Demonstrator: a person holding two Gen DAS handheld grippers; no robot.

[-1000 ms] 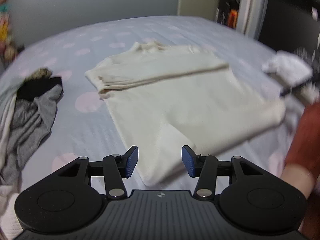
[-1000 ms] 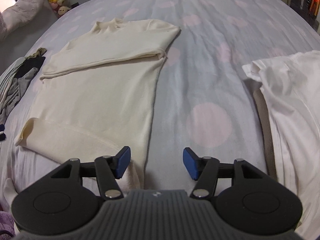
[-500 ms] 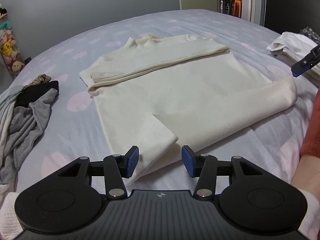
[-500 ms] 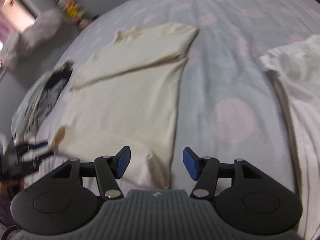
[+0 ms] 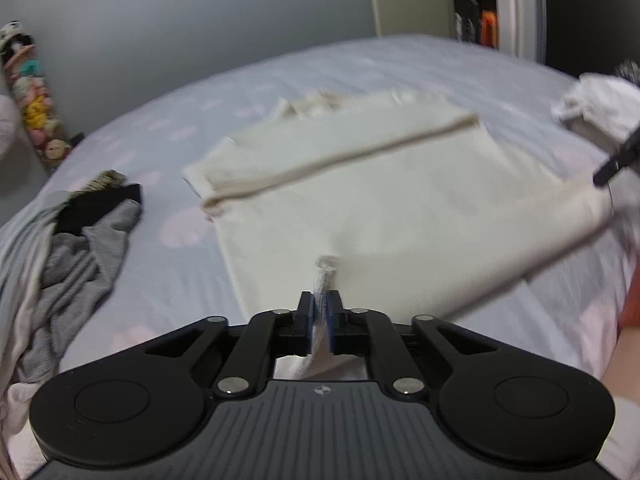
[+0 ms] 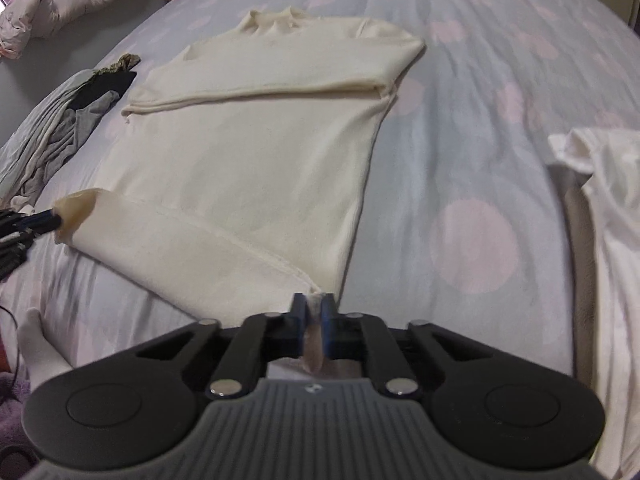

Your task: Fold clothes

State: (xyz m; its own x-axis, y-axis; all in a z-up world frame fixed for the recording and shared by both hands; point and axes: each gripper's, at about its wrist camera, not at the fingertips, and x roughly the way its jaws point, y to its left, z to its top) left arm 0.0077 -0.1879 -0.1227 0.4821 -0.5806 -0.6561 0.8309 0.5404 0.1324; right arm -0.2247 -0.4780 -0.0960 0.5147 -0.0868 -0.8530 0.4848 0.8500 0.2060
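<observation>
At 9 o'clock in your left wrist view a heap of grey and black clothes [image 5: 76, 236] lies on the bed [image 5: 168, 280], apart from the work. The cream sweater [image 5: 360, 200] lies flat across the middle of the bed, collar at 12 o'clock, one sleeve already folded across the chest, and its hem is rolled back toward you.

Your left gripper [image 5: 320, 312] is clamped on the hem's left corner; a thin pinch of fabric stands up between the closed fingers. In the right wrist view your right gripper [image 6: 315, 316] is pressed together on the opposite hem corner in the same way, and the left gripper shows at 9 o'clock with cloth bunched at its tip.

Expect the knit to be soft, light and limp. It will probably sag between your two grips and stretch if you pull them apart hard, so keep an even, gentle tension. The hem corners look like the right places to hold, since they carry the whole bottom edge. A thin pinch could slip, so lift slowly and carry both corners toward the collar at 12 o'clock together.

At 3 o'clock a white garment [image 6: 608, 216] lies crumpled on the bed, well clear of the sweater. No containers are in view.
</observation>
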